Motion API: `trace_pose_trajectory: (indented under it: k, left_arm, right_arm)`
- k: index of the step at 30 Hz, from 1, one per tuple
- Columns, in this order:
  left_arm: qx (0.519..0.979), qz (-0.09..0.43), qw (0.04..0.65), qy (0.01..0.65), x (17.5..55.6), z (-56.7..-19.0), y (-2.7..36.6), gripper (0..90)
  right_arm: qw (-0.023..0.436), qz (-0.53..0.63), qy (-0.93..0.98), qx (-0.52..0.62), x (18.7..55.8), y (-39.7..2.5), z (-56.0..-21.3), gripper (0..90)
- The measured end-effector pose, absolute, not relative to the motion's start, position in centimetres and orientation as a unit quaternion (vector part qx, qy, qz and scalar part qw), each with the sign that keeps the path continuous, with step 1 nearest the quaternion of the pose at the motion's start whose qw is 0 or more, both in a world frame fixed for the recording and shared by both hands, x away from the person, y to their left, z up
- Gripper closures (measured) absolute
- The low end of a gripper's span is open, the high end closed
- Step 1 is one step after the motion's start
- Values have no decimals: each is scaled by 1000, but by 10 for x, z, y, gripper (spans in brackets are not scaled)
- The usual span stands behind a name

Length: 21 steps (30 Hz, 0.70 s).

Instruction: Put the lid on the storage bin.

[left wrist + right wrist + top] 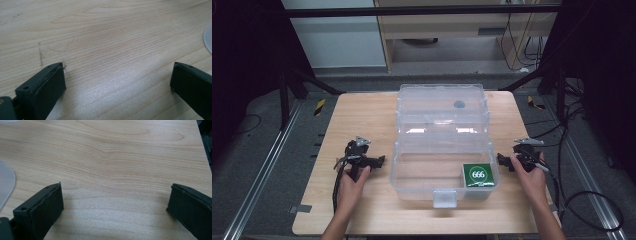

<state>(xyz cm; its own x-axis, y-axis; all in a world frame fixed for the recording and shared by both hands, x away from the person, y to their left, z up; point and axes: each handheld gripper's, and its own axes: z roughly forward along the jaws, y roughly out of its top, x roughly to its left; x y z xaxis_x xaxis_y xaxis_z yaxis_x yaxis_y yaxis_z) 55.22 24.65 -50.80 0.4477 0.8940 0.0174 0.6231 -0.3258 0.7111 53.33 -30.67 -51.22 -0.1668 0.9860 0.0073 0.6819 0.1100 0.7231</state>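
two grippers, left gripper [373,161] and right gripper [504,161], gape wide flanking clear box [443,150].

A light wooden table [362,115] with rounded corners stands on a grey floor [257,150] between metal rails. A clear plastic box [412,172] with its lid [442,107] thrown open toward the far edge sits in the middle of the table. A strip of grey tape [300,208] is stuck near the table's front left corner.
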Motion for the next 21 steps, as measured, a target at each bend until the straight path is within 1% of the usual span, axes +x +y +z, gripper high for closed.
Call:
trace_pose_trajectory:
  k: [7, 8, 9, 10, 11, 12, 14, 16, 17, 21]
  left_arm:
    - [787, 209, 322, 483, 552, -508, 246, 0]
    - [786, 209, 324, 484, 552, -508, 246, 0]
    - [787, 209, 322, 483, 553, -508, 246, 0]
    - [786, 208, 322, 484, 553, -508, 246, 0]
    - [789, 205, 319, 483, 553, -507, 246, 0]
    - [798, 194, 316, 475, 552, -505, 246, 0]
    - [804, 188, 320, 465, 548, -498, 248, 58]
    - [808, 202, 304, 462, 540, -487, 249, 49]
    - [810, 210, 303, 457, 537, -482, 249, 56]
    - [825, 214, 313, 420, 519, -447, 246, 53]
  right_arm:
    - [246, 306, 715, 579, 534, -309, -512, 5]
    - [244, 306, 720, 573, 533, -309, -512, 20]
    - [241, 306, 724, 569, 532, -310, -510, 54]
    - [248, 302, 735, 554, 529, -310, -508, 67]
    - [252, 297, 739, 550, 526, -309, -506, 53]
    - [259, 289, 748, 538, 523, -309, -502, 59]
    - [263, 275, 767, 517, 516, -308, -492, 70]
    - [274, 261, 780, 498, 507, -308, -479, 75]
    - [278, 257, 788, 486, 502, -308, -469, 75]
    - [290, 253, 805, 452, 488, -307, -437, 86]
